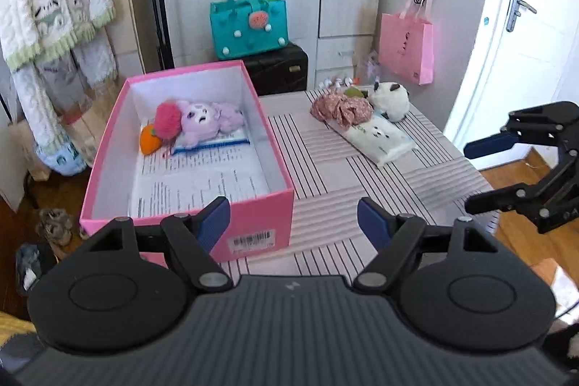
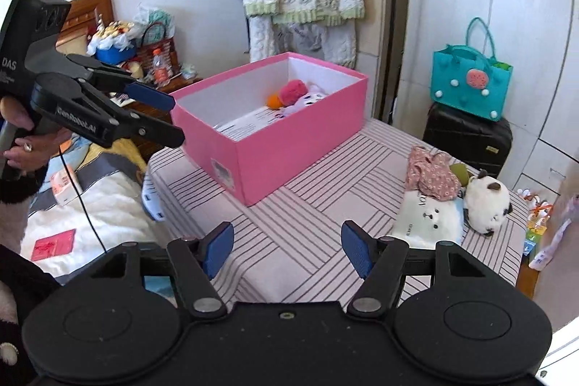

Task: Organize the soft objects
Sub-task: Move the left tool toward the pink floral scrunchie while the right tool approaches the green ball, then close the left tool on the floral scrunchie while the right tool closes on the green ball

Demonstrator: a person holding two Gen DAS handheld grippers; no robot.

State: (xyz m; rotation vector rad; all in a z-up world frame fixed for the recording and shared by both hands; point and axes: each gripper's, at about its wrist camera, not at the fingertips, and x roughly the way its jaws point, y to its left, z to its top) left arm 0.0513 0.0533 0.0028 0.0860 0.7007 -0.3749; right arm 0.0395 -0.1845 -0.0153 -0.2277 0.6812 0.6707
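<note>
A pink box (image 1: 253, 205) stands on the striped table (image 1: 362, 176). Inside lie a purple plush (image 1: 206, 118), a red pompom (image 1: 168, 120), an orange plush carrot (image 1: 149, 140) and a blue-white pack (image 1: 213, 141). On the table's far right lie a floral cloth (image 1: 342, 107), a panda plush (image 1: 391, 100) and a white tissue pack (image 1: 380, 138). My left gripper (image 1: 294, 223) is open and empty, above the box's near right corner. My right gripper (image 2: 287, 246) is open and empty above the table; it shows at the right edge of the left wrist view (image 1: 481, 174). The box (image 2: 275, 140), cloth (image 2: 430, 176), panda (image 2: 485, 205) and tissue pack (image 2: 430, 217) also show in the right wrist view.
A teal bag (image 1: 249, 24) sits on a black case (image 1: 278, 67) behind the table. A pink paper bag (image 1: 407, 49) hangs on the wardrobe. White robes (image 1: 54, 6) hang at left. A bed (image 2: 90, 205) lies left of the table. The door (image 1: 524, 42) is at right.
</note>
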